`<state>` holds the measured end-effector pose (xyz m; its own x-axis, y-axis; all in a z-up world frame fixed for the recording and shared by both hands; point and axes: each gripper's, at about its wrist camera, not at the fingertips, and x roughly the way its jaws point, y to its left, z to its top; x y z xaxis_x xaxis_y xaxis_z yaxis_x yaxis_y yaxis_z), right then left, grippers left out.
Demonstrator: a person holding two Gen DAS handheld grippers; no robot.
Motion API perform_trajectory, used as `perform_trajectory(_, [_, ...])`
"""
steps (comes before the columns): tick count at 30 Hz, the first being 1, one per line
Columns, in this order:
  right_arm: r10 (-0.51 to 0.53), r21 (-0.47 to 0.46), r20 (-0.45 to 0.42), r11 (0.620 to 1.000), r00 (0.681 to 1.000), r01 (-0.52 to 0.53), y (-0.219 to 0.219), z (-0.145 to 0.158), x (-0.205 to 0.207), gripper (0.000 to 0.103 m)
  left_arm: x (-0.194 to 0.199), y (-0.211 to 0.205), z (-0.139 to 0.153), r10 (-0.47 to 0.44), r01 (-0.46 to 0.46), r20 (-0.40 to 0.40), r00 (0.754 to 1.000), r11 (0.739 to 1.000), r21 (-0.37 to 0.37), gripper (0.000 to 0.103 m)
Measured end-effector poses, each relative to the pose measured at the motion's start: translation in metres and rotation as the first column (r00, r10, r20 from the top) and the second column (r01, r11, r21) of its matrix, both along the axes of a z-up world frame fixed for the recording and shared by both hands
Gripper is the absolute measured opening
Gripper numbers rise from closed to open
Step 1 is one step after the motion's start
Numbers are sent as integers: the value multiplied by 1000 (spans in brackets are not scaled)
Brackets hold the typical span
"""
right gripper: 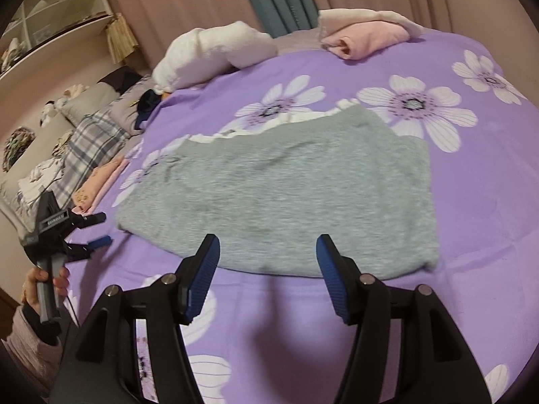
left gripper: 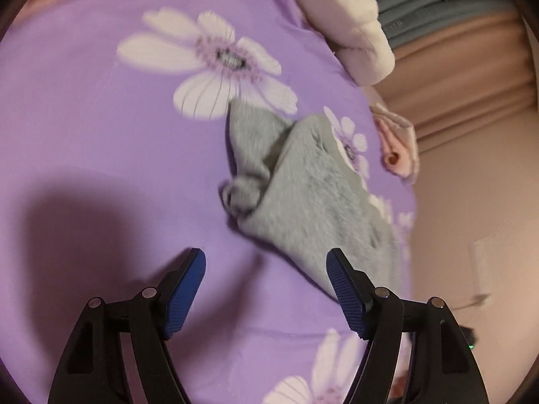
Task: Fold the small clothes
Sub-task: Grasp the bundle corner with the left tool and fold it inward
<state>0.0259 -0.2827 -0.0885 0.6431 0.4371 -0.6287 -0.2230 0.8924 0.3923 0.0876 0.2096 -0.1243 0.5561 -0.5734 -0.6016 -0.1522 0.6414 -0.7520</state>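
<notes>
Your right claw [right gripper: 267, 276] was spread apart with nothing between its blue pads [right gripper: 202, 279]. It hung just over the near edge of the grey garment [right gripper: 279, 195], which lay mostly flat on the purple flowered bed cover [right gripper: 471, 222], with a white frilly hem along its far side.

Your left claw [left gripper: 266, 286] was spread too and held nothing. From the right view it sat off to the left of the cloth, held in your hand [right gripper: 43, 282].

To fold well, I think you should bring both claws down to the two near corners, pinch only the top layer of cloth and not the bed cover, then lift both corners together and lay them across evenly.

In the left view the grey cloth looked bunched and blurry, so I could not tell how its folds lay. Its lower end slipped behind the right pad. The far hem was partly hidden too. A pink folded piece [right gripper: 363, 38] and a white fluffy thing [right gripper: 215, 54] sat well apart near the bed's far edge.
</notes>
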Motion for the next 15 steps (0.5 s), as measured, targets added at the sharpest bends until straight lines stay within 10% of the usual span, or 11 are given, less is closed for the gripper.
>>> perform_trajectory(15, [52, -6, -13, 999, 999, -52, 20, -4, -8, 62, 43, -26, -12, -2, 4, 15, 1000, 987, -163, 73])
